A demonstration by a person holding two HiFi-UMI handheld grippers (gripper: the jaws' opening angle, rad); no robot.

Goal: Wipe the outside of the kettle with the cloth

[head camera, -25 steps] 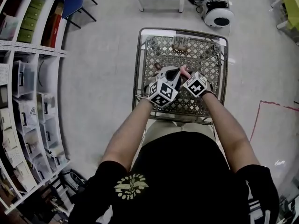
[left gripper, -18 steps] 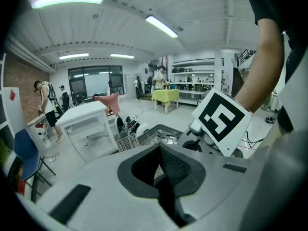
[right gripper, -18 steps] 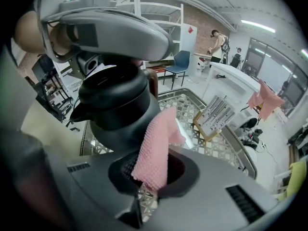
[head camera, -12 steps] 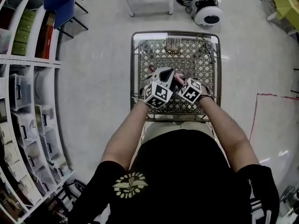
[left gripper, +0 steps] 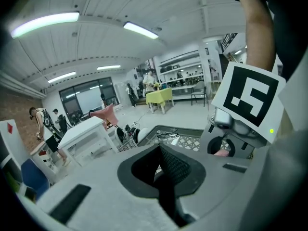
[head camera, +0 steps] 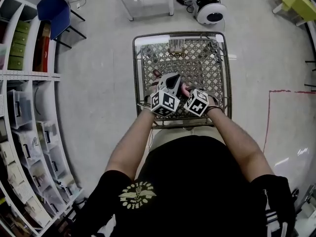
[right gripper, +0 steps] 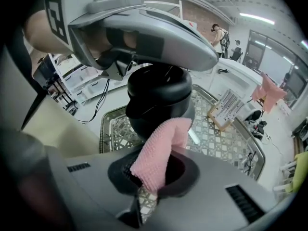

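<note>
Trouble is hiding in how little of the pink bumpy cloth (right gripper: pixel 161 148) is sitting in the right gripper (right gripper: pixel 153 179). Its two jaws are pinching shut on the bottom end only, and the rest is standing up loose like a floppy tongue. If the gripper is pushing hard while rubbing, the cloth could be slipping out and dropping onto the grey wire cart (right gripper: pixel 111 129) below. It could also be folding over, so the hard gripper is scraping the round black kettle (right gripper: pixel 159 97) instead. The left gripper (left gripper: pixel 161 170) is crowding in right above the kettle, so the two tools could be bumping if the right one is swinging wide. The left gripper's jaws are resting together in its own view with nothing showing between them, so I am not able to say it is holding the kettle steady, and a loose kettle could be tipping or sliding away from the rub. From the right gripper the kettle is waiting at twelve o'clock, very close, and the cloth's top edge is looking like it is touching the kettle's lower side at about one o'clock. In the head view the left gripper is sitting at nine o'clock of the right one, over the cart, and the kettle is too hidden to pick out.
</note>
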